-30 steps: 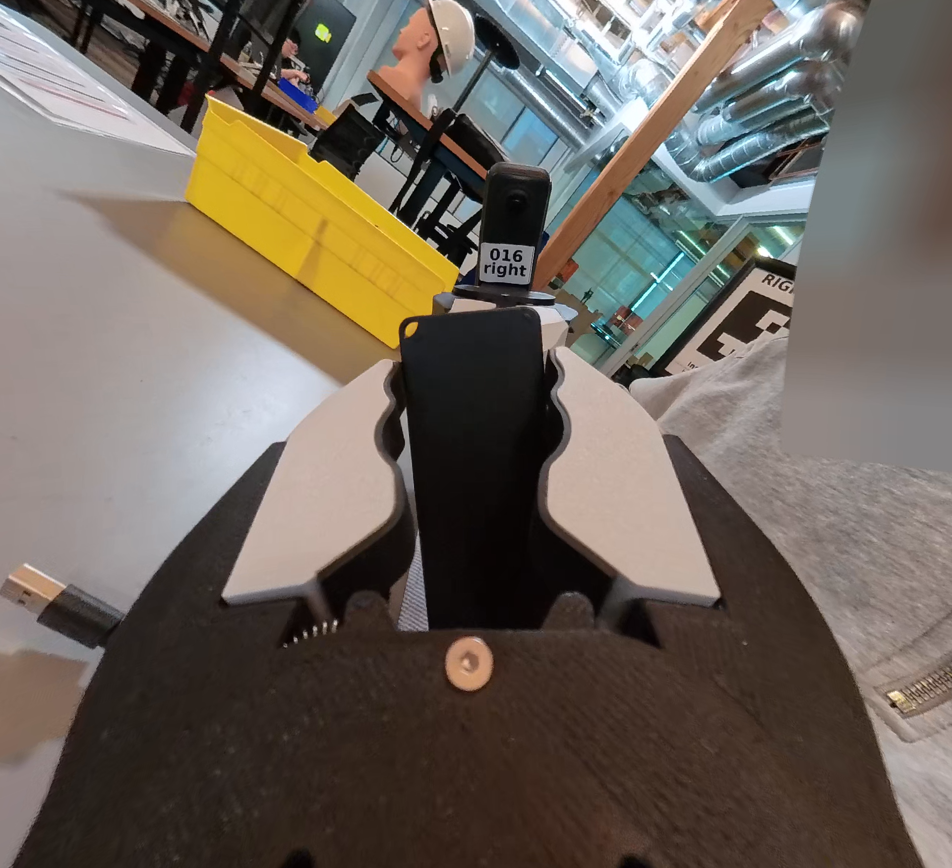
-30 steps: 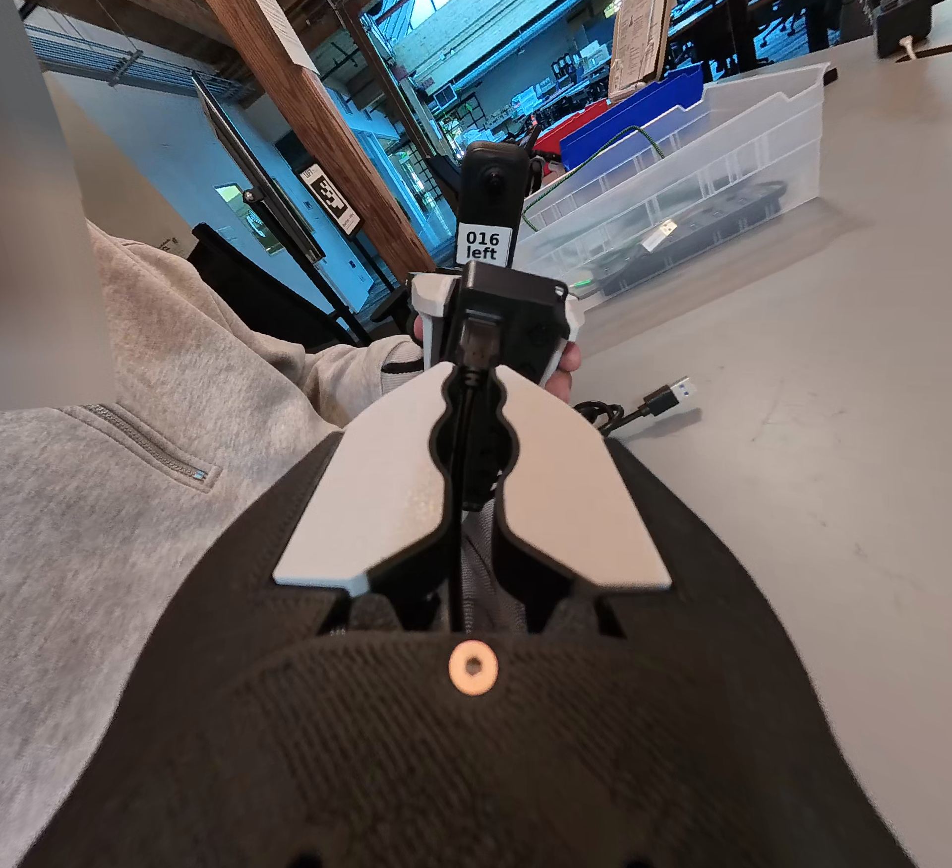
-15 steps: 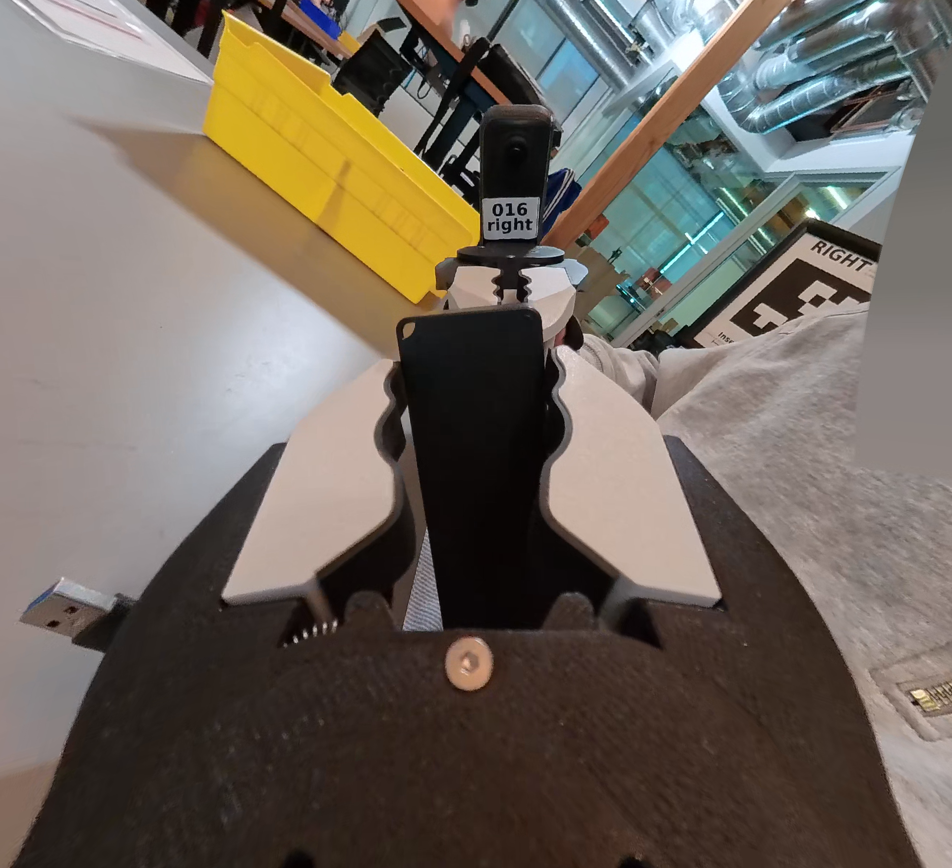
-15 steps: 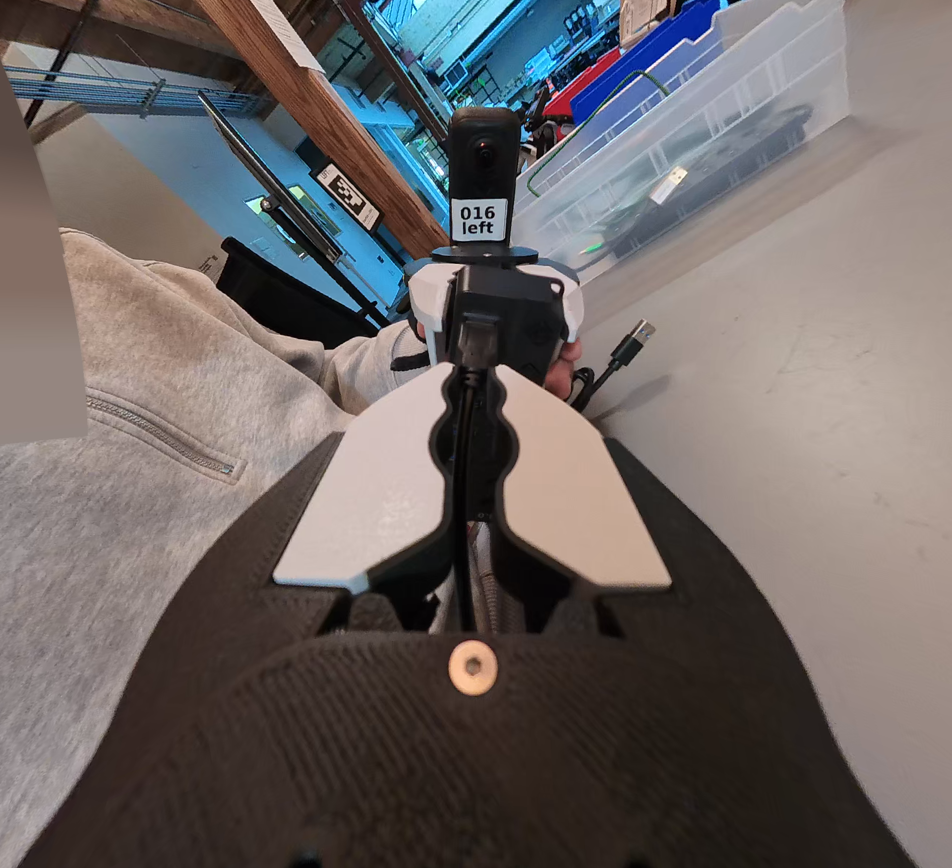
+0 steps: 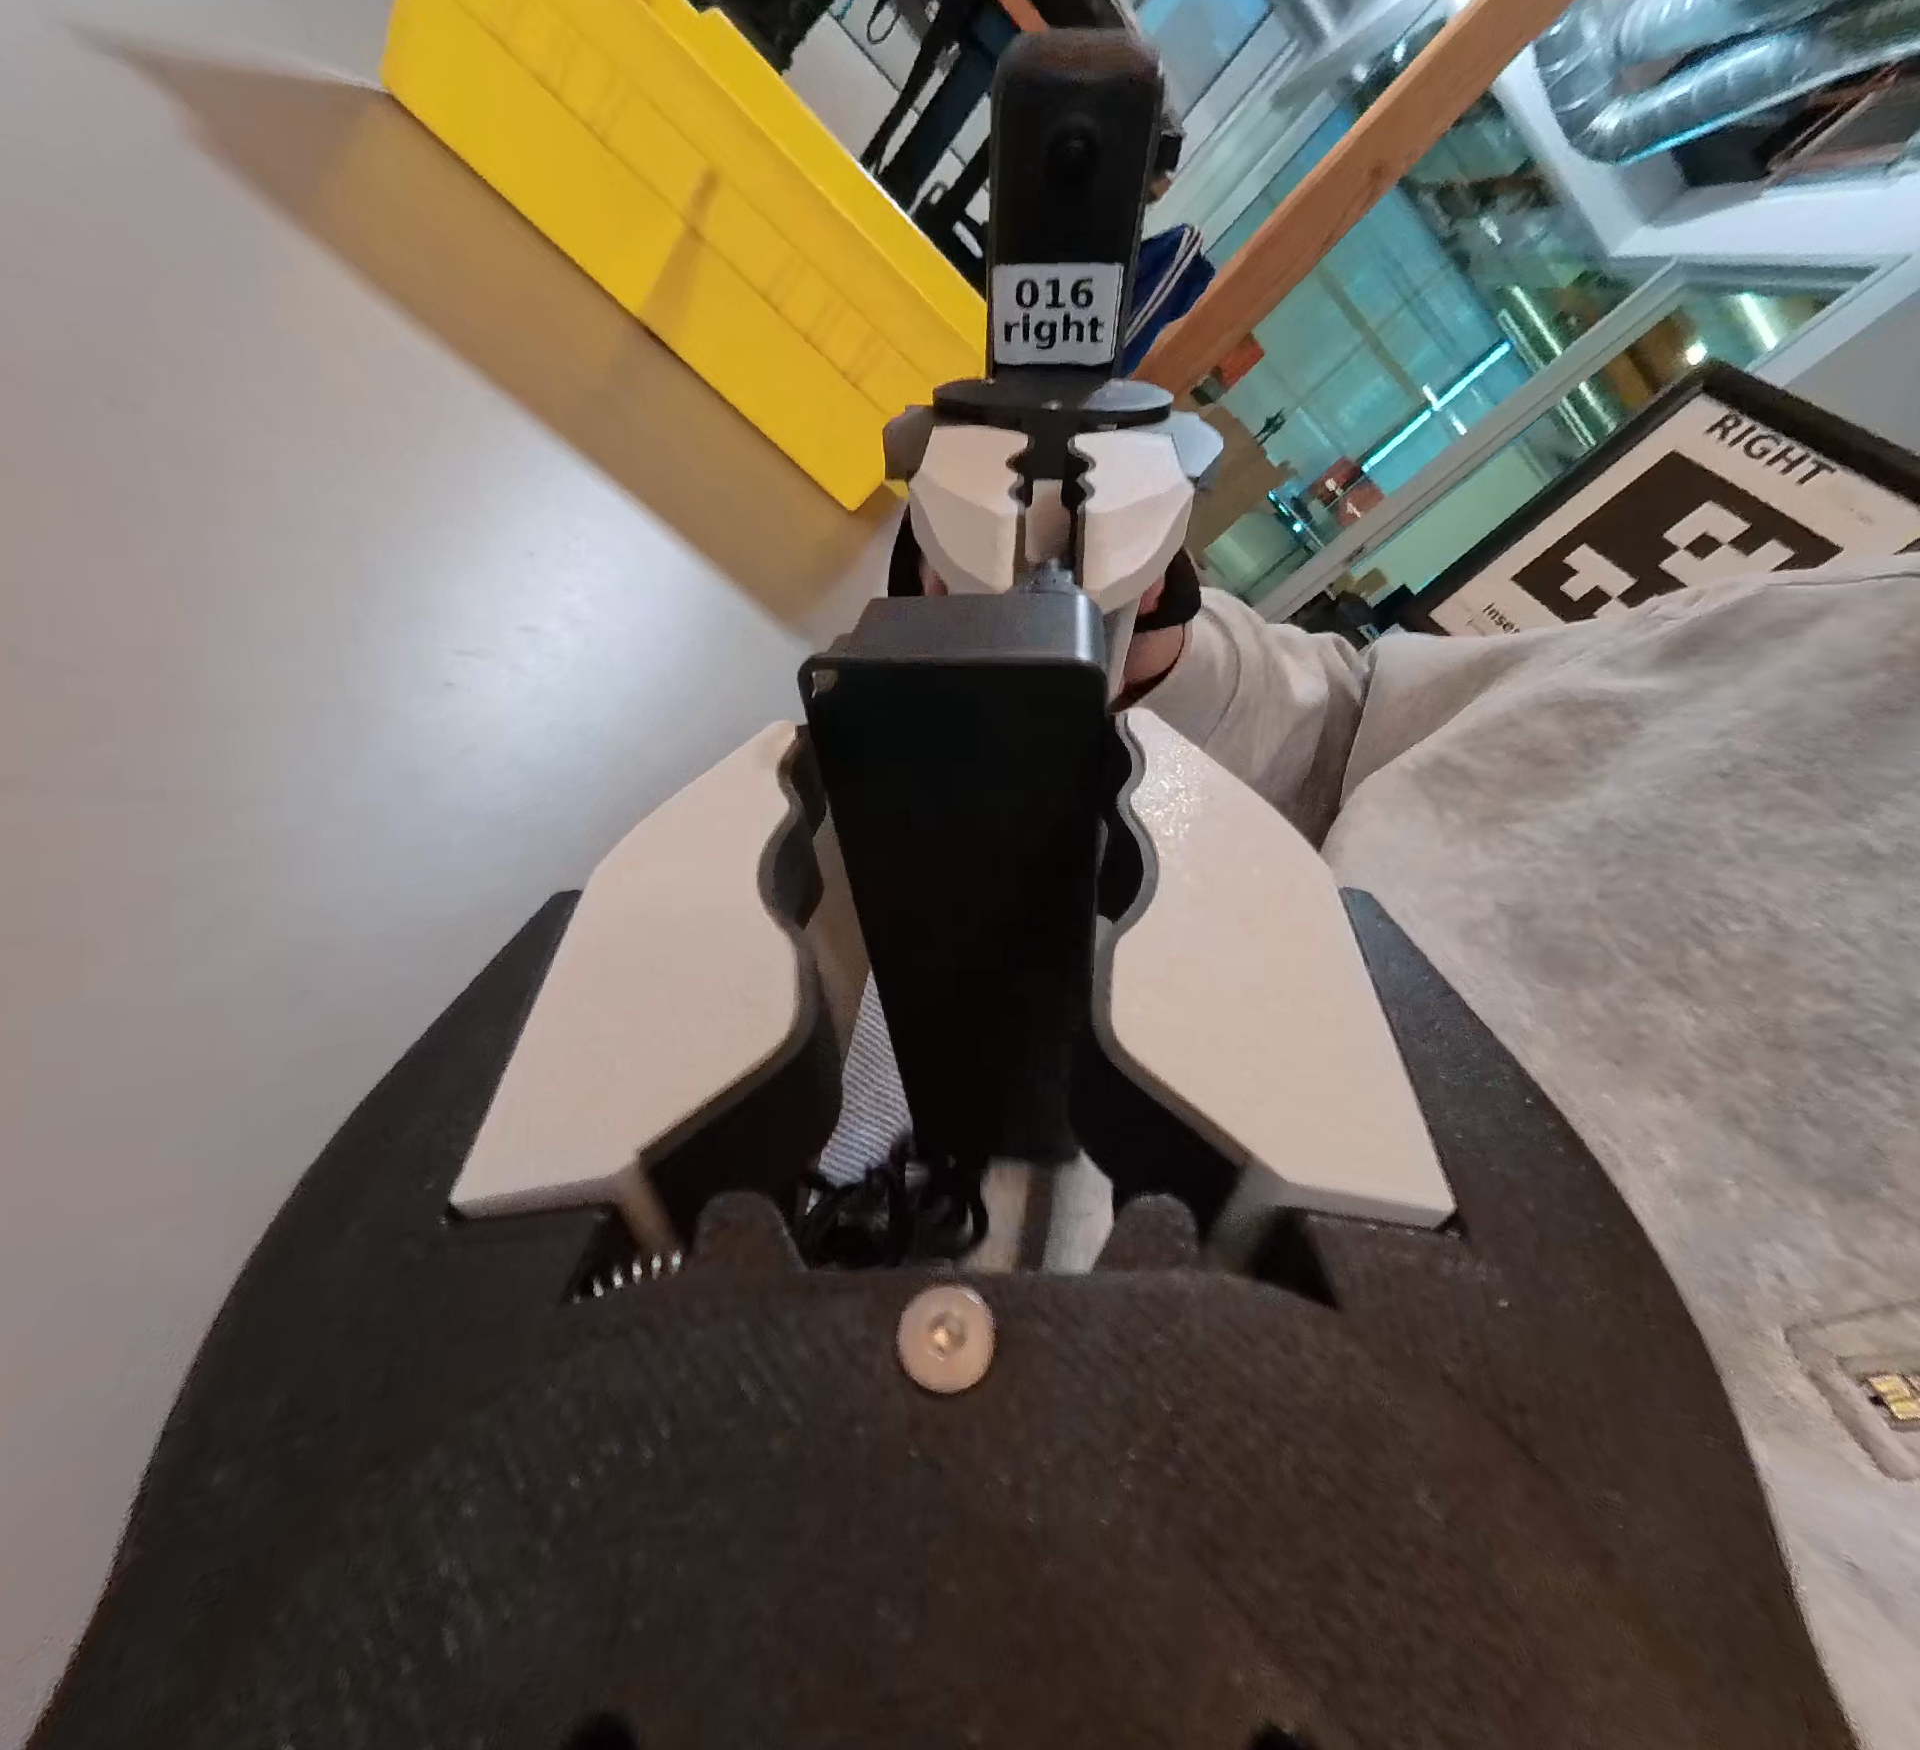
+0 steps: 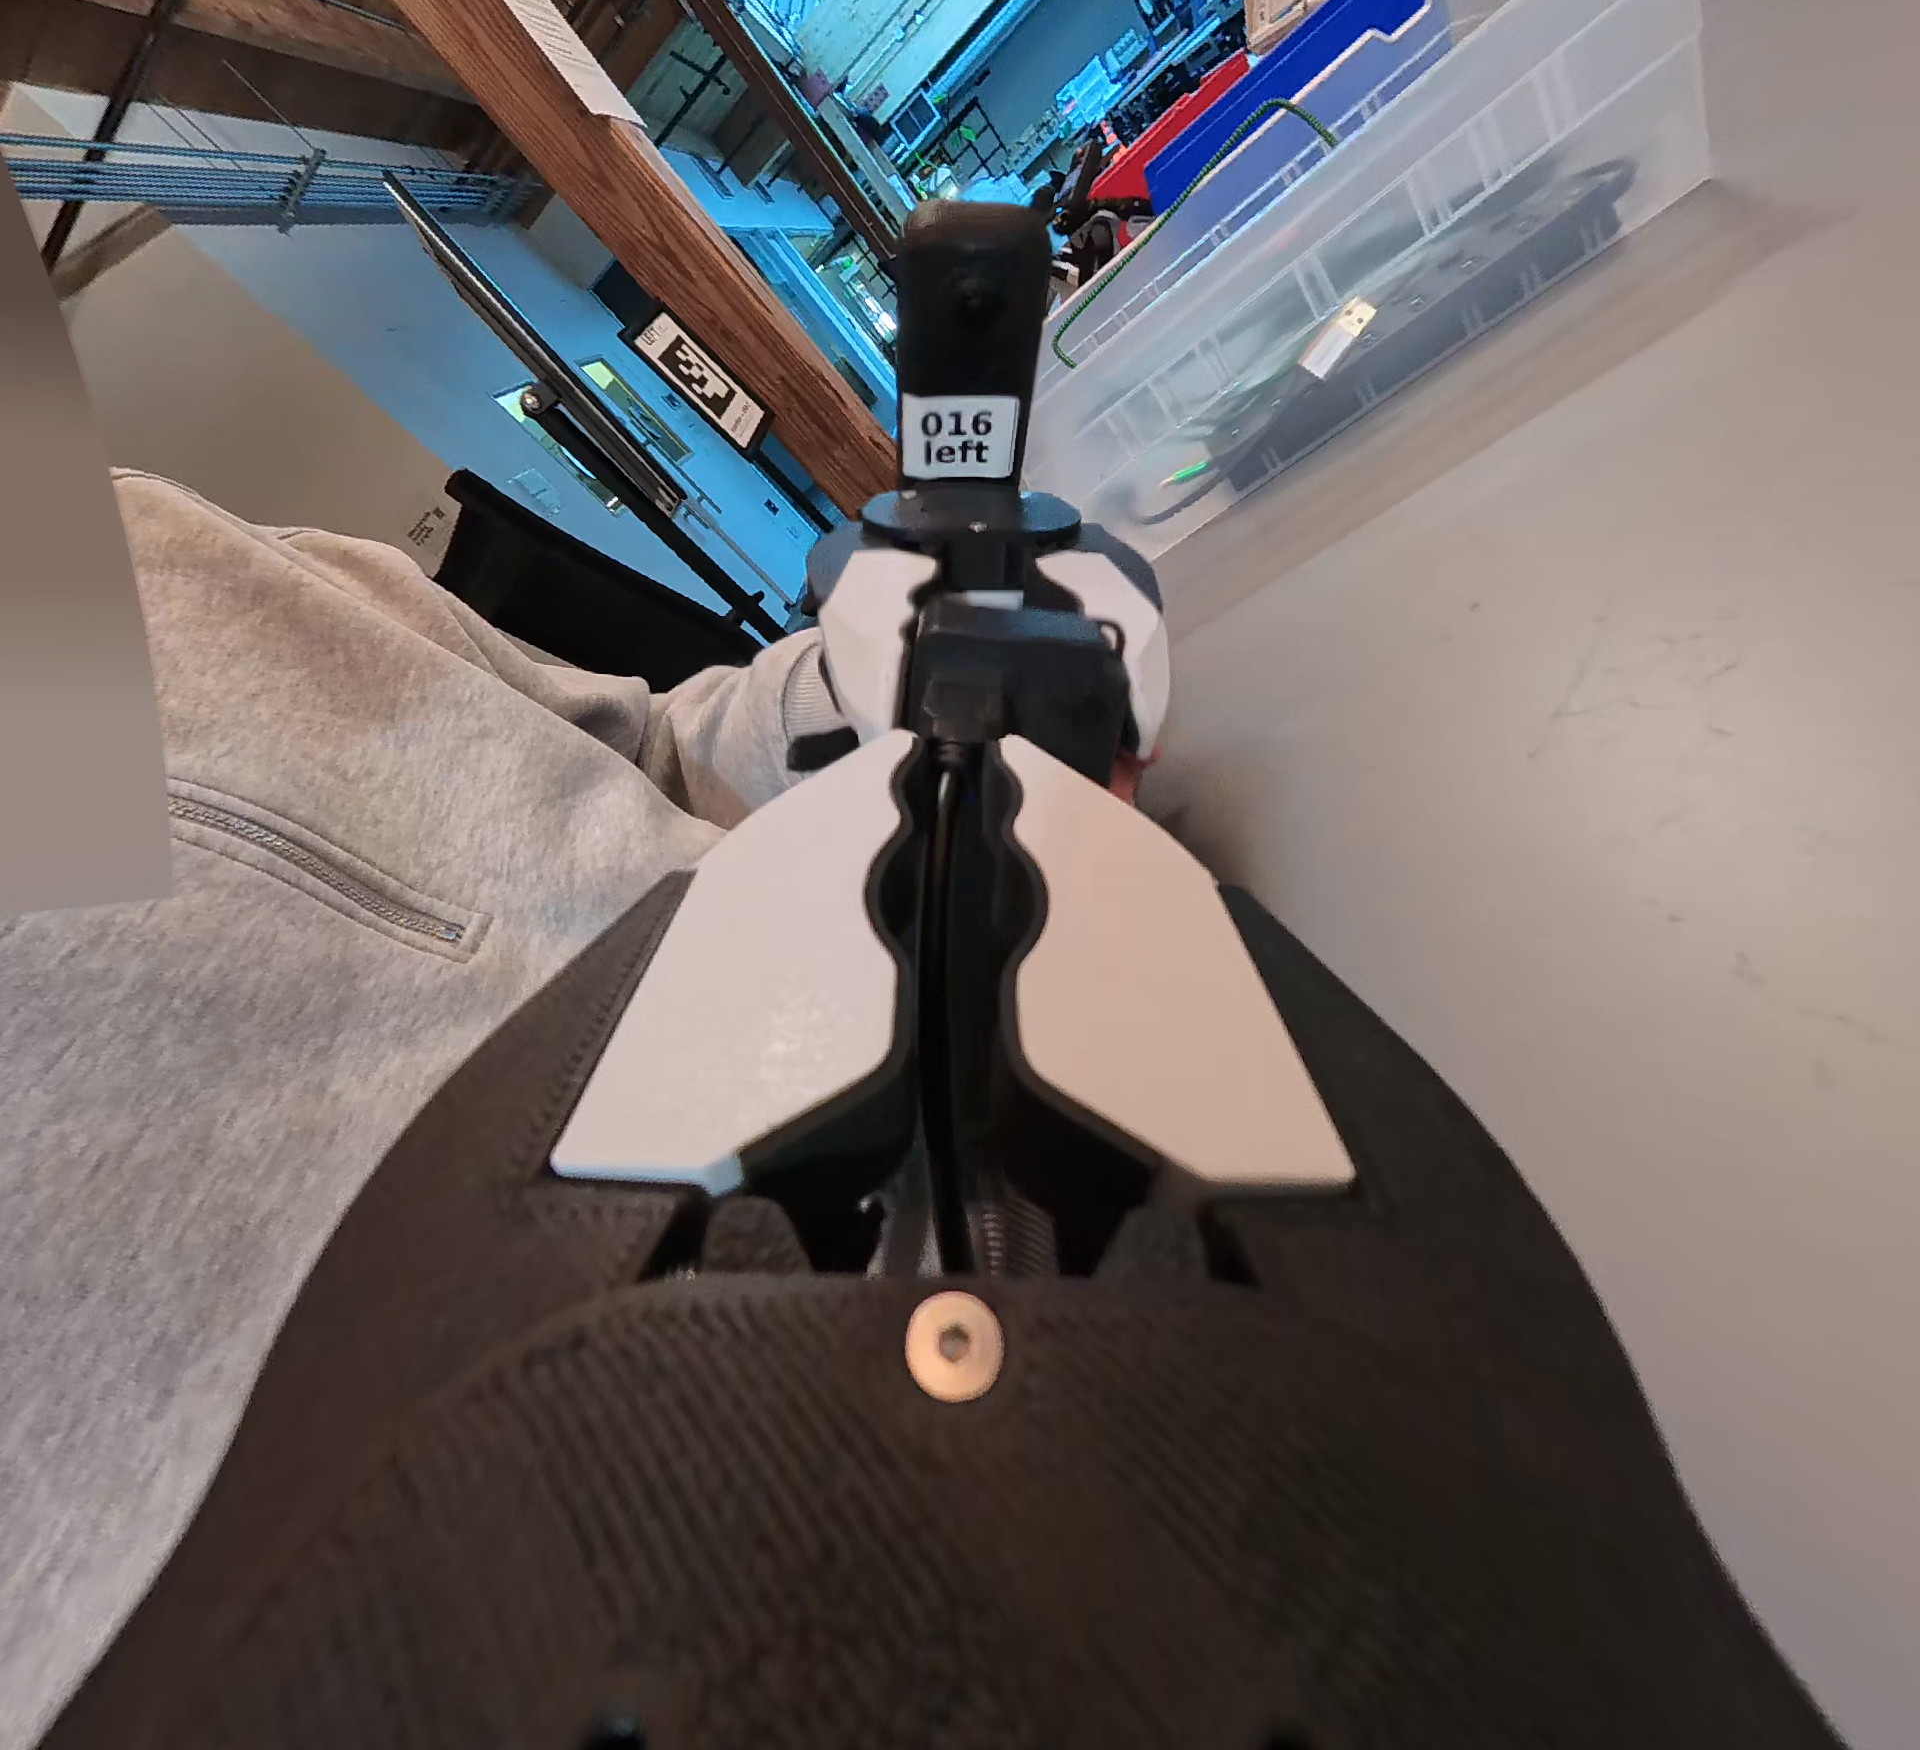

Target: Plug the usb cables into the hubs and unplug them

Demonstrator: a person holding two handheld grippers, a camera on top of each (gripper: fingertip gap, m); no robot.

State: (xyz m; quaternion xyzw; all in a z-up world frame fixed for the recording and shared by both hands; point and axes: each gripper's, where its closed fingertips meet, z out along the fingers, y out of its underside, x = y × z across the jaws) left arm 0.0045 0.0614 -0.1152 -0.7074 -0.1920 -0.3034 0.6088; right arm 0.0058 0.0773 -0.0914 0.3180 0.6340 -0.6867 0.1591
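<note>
My left gripper is shut on a black USB hub, which stands out lengthwise between its white fingers. My right gripper is shut on a black USB cable. The cable's plug sits at a port in the end face of the hub; I cannot tell how deep. The two grippers face each other above the table. The right gripper shows just beyond the hub in the left wrist view. The left gripper shows beyond the plug in the right wrist view.
A yellow bin stands on the grey table behind the grippers. A clear bin with cables and a loose USB plug stands on the other side, a blue bin behind it. The person's grey sleeve is close by. The grippers are tip to tip, or close to it.
Both grippers have tilted while staying shut on the hub and the cable. The loose USB plug lying on the table has passed out of both views. The hub's far end now shows.
</note>
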